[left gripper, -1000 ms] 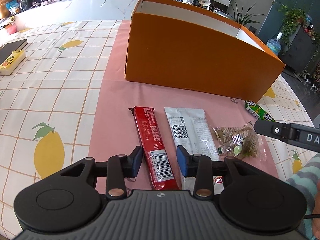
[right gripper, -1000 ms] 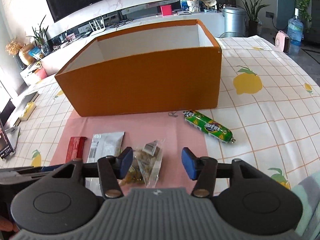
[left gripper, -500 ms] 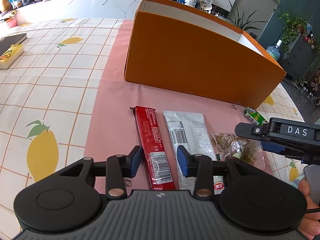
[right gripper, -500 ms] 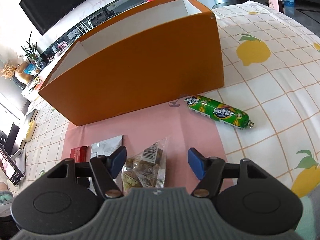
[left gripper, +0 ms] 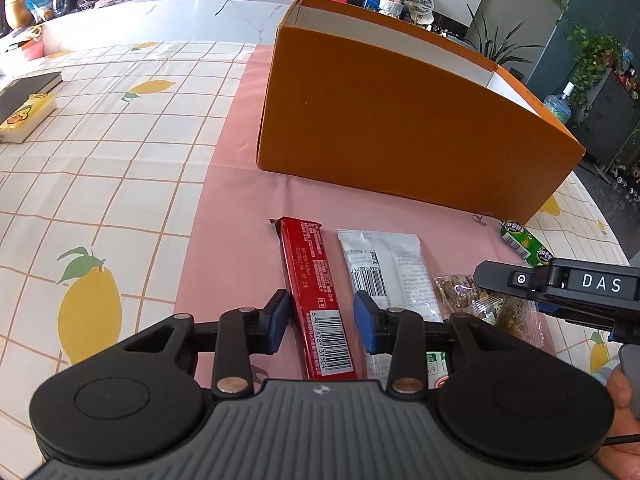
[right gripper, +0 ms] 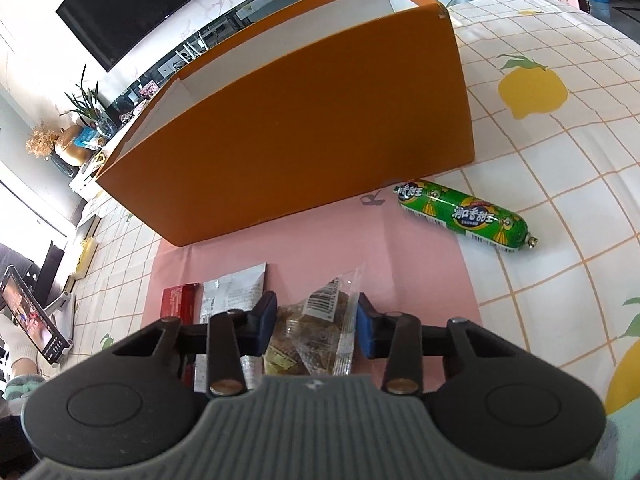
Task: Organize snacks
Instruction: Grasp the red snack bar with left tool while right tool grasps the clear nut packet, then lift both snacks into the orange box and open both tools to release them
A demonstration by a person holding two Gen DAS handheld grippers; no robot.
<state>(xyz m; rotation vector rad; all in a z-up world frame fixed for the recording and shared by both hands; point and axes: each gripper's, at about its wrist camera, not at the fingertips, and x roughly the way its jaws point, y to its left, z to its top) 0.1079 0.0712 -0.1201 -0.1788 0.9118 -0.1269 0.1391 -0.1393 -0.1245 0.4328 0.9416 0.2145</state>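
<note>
Right wrist view: right hand-held gripper [right gripper: 317, 323] has narrowed around the clear crinkly nut packet [right gripper: 316, 334] before the orange cardboard box [right gripper: 304, 128], not yet clenched; pickup imminent.

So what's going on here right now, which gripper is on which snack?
Nothing is gripped or boxed yet. The left gripper is open, its fingers straddling the red snack bar. The right gripper is open around the clear packet of mixed snacks, fingers close on both sides. The white sachet lies between those two on the pink mat, and the green sausage lies beside the orange box.
</note>
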